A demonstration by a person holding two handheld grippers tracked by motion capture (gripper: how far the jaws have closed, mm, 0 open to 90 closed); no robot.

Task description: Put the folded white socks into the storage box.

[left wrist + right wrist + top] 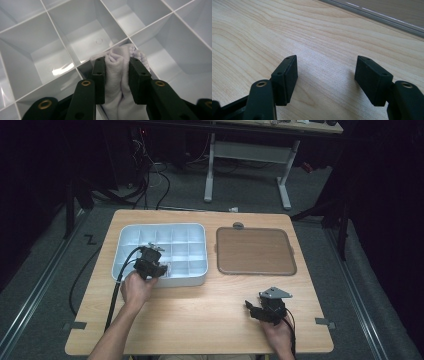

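A white divided organizer box point(165, 232) sits at the table's left half. My left gripper point(156, 265) hangs over its front compartments, shut on a folded white cloth point(117, 75) that bulges up between the jaws above a divider wall point(62, 40). Whether the cloth touches the compartment floor is hidden. My right gripper point(255, 309) rests low near the front right of the wooden table point(200, 310), open, with bare wood point(324, 75) between its jaws.
A brown tray point(255, 251) with a grey rim lies to the right of the box; its edge point(387, 21) crosses the top of the right gripper view. A small grey knob point(238, 225) sits behind the tray. Desk legs and cables stand beyond the table.
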